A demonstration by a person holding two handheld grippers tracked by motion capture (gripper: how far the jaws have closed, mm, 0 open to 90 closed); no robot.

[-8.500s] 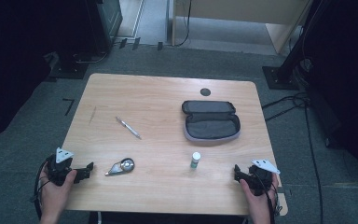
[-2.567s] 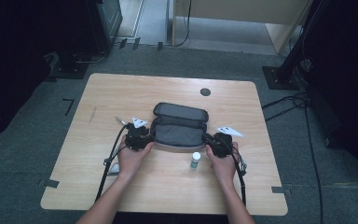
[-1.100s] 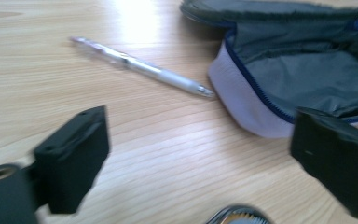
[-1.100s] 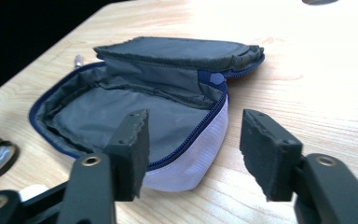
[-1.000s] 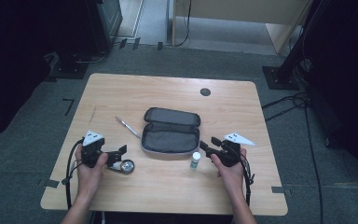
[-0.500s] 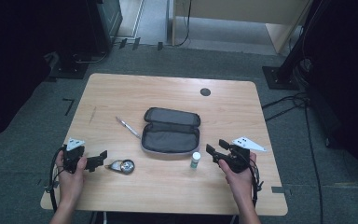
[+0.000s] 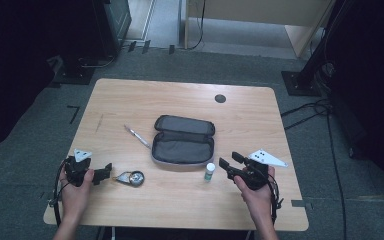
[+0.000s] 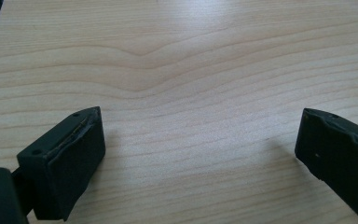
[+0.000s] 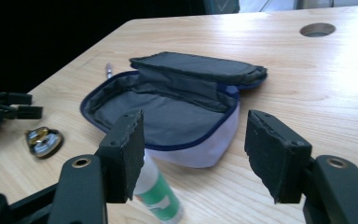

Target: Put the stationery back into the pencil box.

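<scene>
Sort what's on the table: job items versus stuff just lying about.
Job in hand:
open pencil case
glue stick, just ahead of the right gripper
metal sharpener, just ahead of the left gripper
pen

Lying about:
table's cable hole

looks like a lab or recording studio rather than a home. beyond the left gripper (image 7: 105, 173) and right gripper (image 7: 227, 164), a pale wood-grain table with a round cable hole (image 7: 130, 95) standing alone on grey carpet tiles (image 7: 330, 150). far ahead of the left gripper, a black equipment stand on a flat base (image 7: 87, 70); out past the right gripper, another dark stand base (image 7: 300, 82) with loose black cables (image 7: 315, 107) across the floor. dark surroundings on both sides.
</scene>
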